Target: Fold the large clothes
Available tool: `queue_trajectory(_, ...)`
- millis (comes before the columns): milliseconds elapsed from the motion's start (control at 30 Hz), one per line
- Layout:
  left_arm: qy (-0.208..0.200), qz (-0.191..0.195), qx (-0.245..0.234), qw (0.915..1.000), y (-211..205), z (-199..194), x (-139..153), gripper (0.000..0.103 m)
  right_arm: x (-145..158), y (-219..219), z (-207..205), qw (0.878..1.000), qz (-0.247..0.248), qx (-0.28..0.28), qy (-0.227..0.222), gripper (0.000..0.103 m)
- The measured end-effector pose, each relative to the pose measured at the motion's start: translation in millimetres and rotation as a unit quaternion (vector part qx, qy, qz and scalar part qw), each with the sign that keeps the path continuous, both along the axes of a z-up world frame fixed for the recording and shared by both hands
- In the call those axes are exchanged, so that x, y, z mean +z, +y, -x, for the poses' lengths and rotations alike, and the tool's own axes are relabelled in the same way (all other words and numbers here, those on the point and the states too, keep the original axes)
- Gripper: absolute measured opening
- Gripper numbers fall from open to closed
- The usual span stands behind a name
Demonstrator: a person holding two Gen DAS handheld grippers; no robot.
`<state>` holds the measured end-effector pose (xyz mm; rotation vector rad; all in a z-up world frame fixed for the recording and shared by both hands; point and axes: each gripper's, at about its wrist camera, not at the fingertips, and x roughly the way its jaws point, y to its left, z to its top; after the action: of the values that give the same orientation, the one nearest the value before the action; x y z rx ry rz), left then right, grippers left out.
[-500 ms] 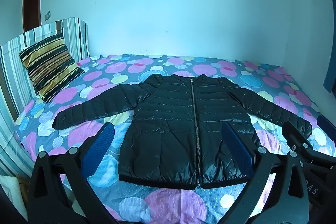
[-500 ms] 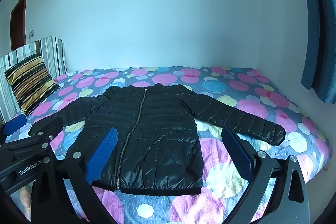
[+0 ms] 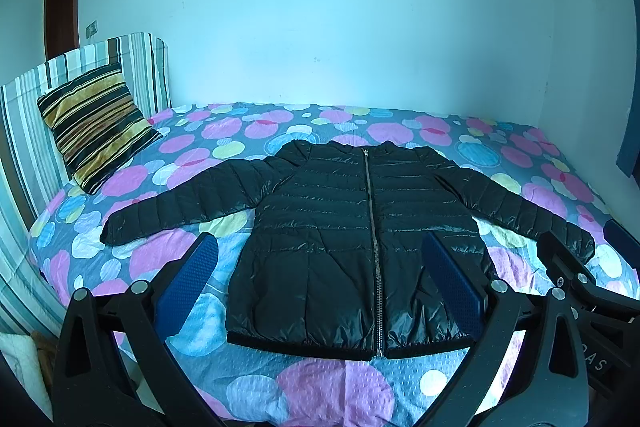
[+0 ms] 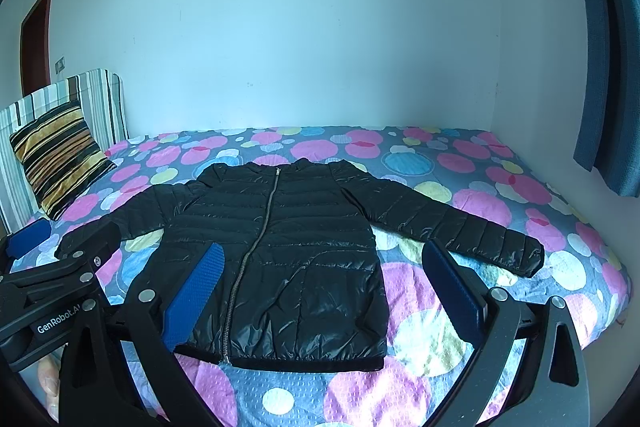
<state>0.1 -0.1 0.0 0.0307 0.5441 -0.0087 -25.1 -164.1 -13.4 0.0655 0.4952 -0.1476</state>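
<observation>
Jaws stand wide apart on both the left gripper (image 3: 320,283) and the right gripper (image 4: 320,287), nothing between them. Both hover side by side above the near edge of the bed (image 3: 328,387), tilted downward. The black jacket (image 3: 352,247) lies flat on the bed, zipped, sleeves spread outward.

A glossy black quilted jacket (image 3: 360,247) is lying flat, zipped, sleeves spreading wide, near the bed's (image 3: 328,387) front edge.
</observation>
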Motion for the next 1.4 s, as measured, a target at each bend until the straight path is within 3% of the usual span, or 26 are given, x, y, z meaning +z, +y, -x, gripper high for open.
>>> queue_trajectory(1400,0.003,0.0,0.0,1.0,6.0,0.8,-1.8,0.101,-0.6,-0.8,-0.4,1.0,-0.003,0.001,0.002,0.098)
